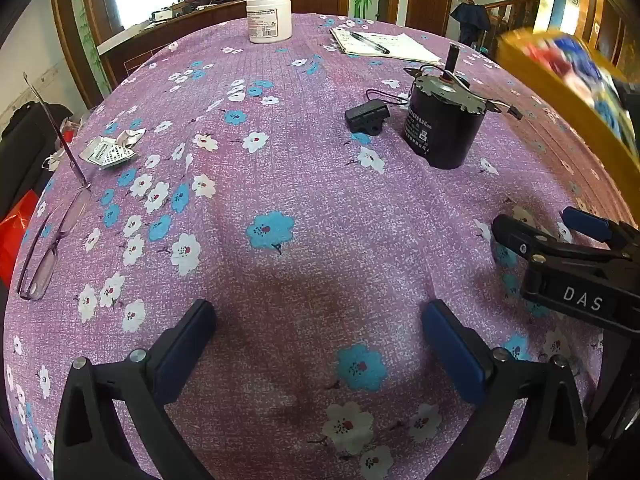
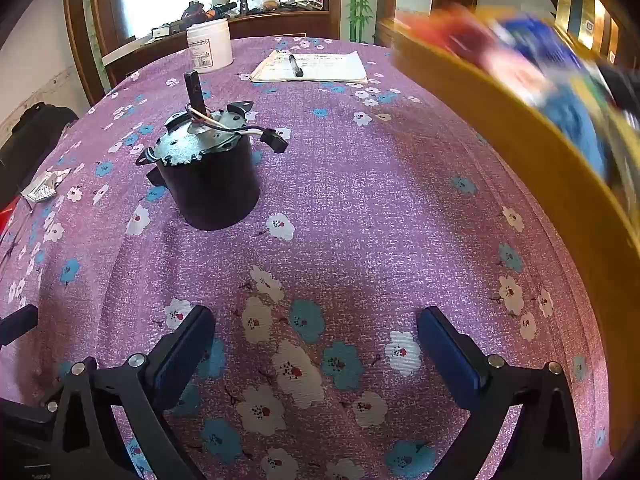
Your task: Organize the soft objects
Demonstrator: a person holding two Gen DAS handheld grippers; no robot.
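Both claws released, jaws spread wide, nothing between them. Left claw and right claw hang side by side, tilted steeply down over the floral tablecloth that covers the surface; the right claw's tip shows at the edge of the left wrist view. Soft objects: not clearly seen. A yellow-rimmed bin or basket, heavily blurred, sits at far right with red and blue contents that may be cloth; cannot confirm. If fabric, expect light, limp, non-fragile pieces that sag and bunch; best to pinch a gathered fold or edge rather than a flat face. Hard clutter nearby: black motor with wires, white jar, papers with pen, eyeglasses, small black part.
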